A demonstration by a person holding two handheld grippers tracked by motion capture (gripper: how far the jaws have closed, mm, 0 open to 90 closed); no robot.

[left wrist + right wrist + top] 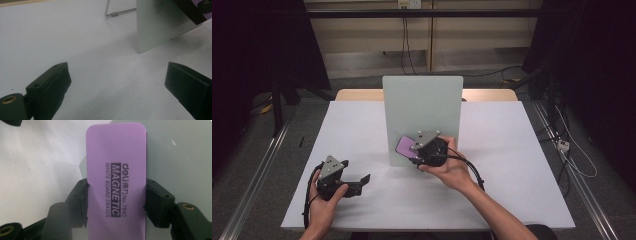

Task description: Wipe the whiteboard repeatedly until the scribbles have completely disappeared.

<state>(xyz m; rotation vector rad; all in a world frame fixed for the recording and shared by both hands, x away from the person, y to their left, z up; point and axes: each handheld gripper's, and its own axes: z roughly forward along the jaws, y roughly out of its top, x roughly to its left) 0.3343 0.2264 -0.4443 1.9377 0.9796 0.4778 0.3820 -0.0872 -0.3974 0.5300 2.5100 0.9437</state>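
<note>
Right fingers [150,202] are clamping the purple eraser [116,182] across its short width, 1 pad on each long edge; the right gripper [428,149] is holding it against the lower left part of the upright whiteboard [422,107] standing mid-table; eraser's long axis is running straight out ahead of the fingers, away from the hand, with the printed label facing the camera, so the wiping side is presumably the one facing the board; whether it is pressing flat or just touching, can't tell from these views.

Left fingers [50,82] are spread wide with nothing between them; the left gripper [343,181] is sitting low over the bare white table [352,125], near the front left, well apart from the board and pointing toward it; the board's lower corner [155,32] is lying ahead and to the right of those fingers.

Key relation: eraser is already at the board and only the right hand [452,170] is near it; board surface is extending up and to the right of the eraser, so my read is the next stroke is going that way, sideways to or along the eraser's long axis; the left gripper is the far one and isn't bracing the board, so it could tip under hard pressure.
</note>
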